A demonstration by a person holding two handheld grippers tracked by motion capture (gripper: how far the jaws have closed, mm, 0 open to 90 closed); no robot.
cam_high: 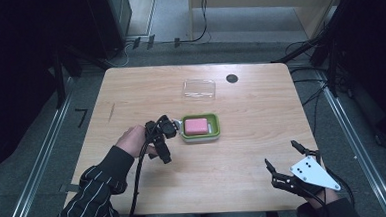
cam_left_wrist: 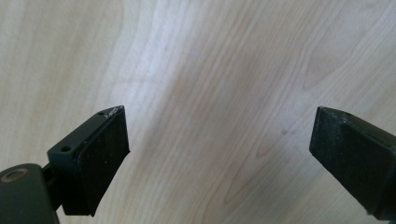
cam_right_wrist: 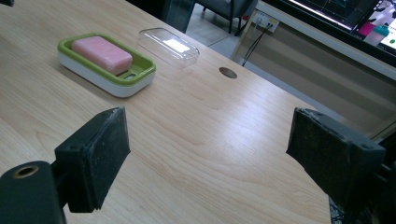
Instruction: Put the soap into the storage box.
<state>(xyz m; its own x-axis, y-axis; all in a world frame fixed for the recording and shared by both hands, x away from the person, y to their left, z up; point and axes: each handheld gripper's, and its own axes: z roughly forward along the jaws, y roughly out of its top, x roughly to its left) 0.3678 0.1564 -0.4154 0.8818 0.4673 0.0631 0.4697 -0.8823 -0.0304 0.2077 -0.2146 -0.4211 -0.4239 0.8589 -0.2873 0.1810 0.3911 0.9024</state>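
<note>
Now: pink soap (cam_high: 196, 126) lies flat in green dish (cam_high: 215, 126), long axis left-right | left gripper (cam_high: 163, 140) fingers wide, empty | right gripper (cam_high: 283, 160) wide.

table (cam_high: 233, 156): light wood | on it: soap dish (cam_high: 200, 127), clear lid (cam_high: 199, 88)

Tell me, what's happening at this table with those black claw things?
A person sits at a wooden table with a two-jaw gripper in each hand. The left gripper is beside a green soap dish holding a pink bar of soap; its jaws are open with nothing between them. The right gripper rests open near the table's front edge. A clear plastic lid lies apart, behind the dish.
</note>
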